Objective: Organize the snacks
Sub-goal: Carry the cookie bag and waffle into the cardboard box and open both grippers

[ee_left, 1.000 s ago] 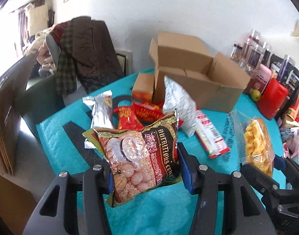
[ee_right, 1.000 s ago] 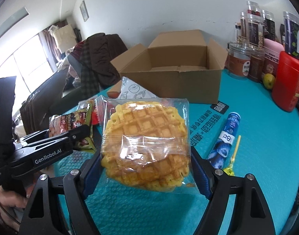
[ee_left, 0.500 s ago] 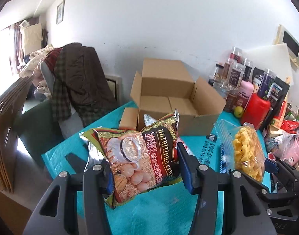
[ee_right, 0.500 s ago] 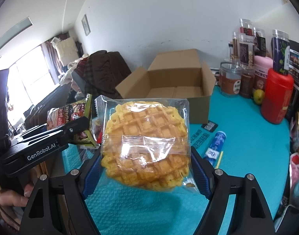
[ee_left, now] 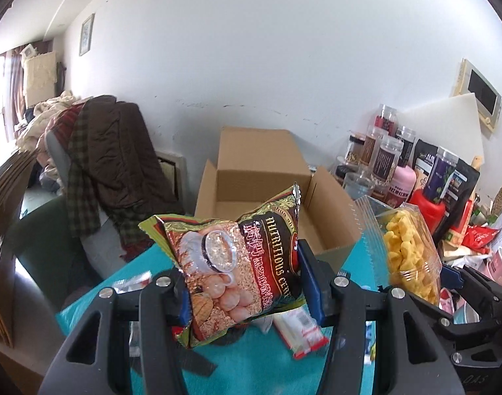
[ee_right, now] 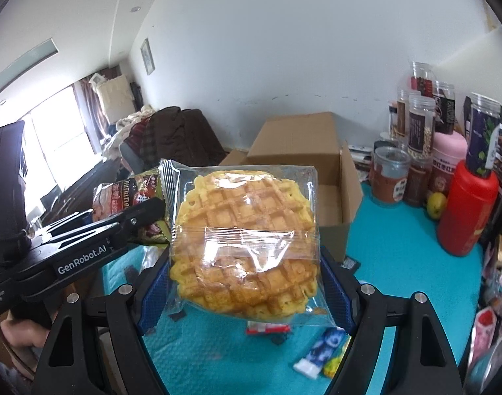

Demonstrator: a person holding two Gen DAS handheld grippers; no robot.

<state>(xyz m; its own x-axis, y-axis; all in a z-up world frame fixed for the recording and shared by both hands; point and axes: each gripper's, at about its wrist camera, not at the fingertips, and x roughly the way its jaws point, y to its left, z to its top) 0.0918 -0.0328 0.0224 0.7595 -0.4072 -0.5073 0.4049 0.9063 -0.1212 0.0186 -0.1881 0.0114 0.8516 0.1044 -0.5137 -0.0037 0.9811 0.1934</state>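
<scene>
A: What changed?
B: Both packets have risen off the teal table (ee_right: 412, 263). The left gripper (ee_left: 244, 283) is clamped on the cereal bag (ee_left: 238, 263); the right gripper (ee_right: 244, 293) pinches the waffle pack (ee_right: 244, 240).
A: Next?
B: The open cardboard box (ee_left: 261, 184) at twelve o'clock, likely.

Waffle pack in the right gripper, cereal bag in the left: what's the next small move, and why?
Probably carry both forward over the open cardboard box. The right gripper clamps the waffle pack and the left gripper clamps the cereal bag, both clear of the teal table, short of the box, which looks empty.
</scene>
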